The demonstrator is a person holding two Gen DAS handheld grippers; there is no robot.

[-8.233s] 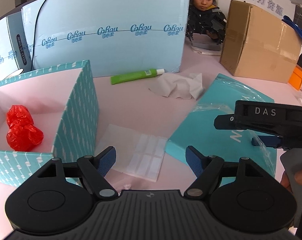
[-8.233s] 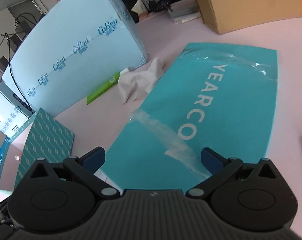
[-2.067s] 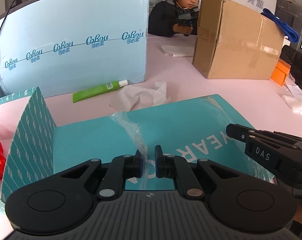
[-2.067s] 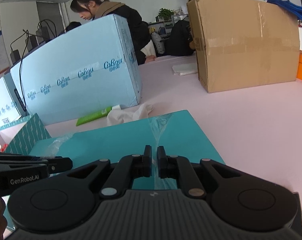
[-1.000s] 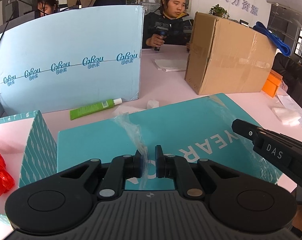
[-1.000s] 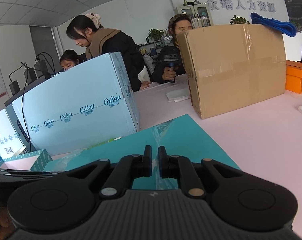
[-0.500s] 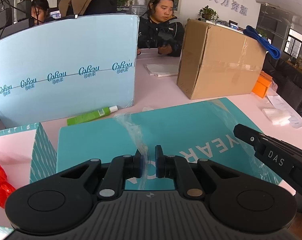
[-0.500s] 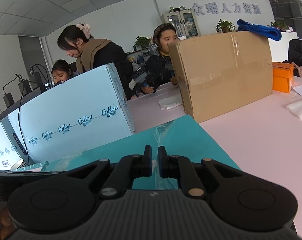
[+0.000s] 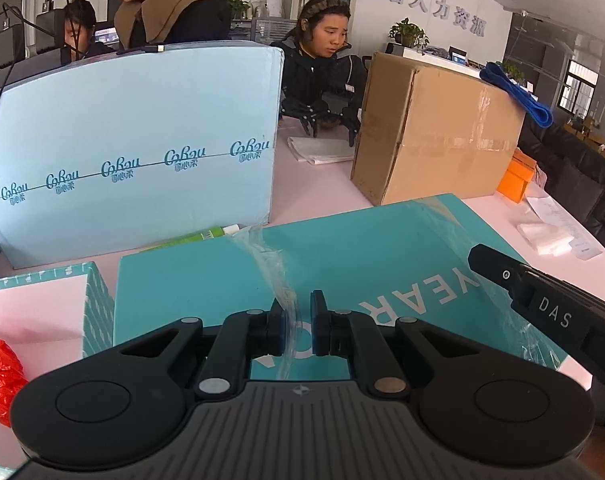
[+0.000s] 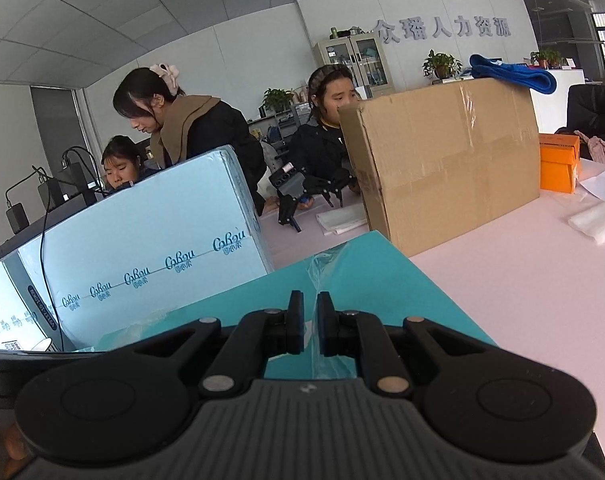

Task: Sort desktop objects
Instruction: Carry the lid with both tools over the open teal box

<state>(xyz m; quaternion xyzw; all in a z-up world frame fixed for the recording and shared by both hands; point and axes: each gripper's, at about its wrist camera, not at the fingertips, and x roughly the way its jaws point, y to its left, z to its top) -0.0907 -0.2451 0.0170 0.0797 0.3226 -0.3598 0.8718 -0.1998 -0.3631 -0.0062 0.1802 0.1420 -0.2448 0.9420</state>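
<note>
A flat teal box lid [image 9: 362,252] with white letters and loose clear tape is held up off the pink table, tilted. My left gripper [image 9: 296,320] is shut on its near edge. My right gripper [image 10: 310,322] is shut on the same lid [image 10: 366,280] further right; its black body [image 9: 550,312] shows in the left wrist view. The open teal box [image 9: 98,304] stands at the left with red crumpled plastic [image 9: 0,376] inside. A green tube [image 9: 190,238] lies behind the lid.
A light blue foam board [image 9: 134,152] stands across the back left. A taped cardboard carton [image 9: 434,132] stands at the back right, an orange box [image 9: 516,176] and white papers [image 9: 546,236] beyond it. People sit behind the table.
Both grippers, open 8 s ago, have shut on the lid. Over the last second they have raised and tilted it further, and it now hides the crumpled tissue.
</note>
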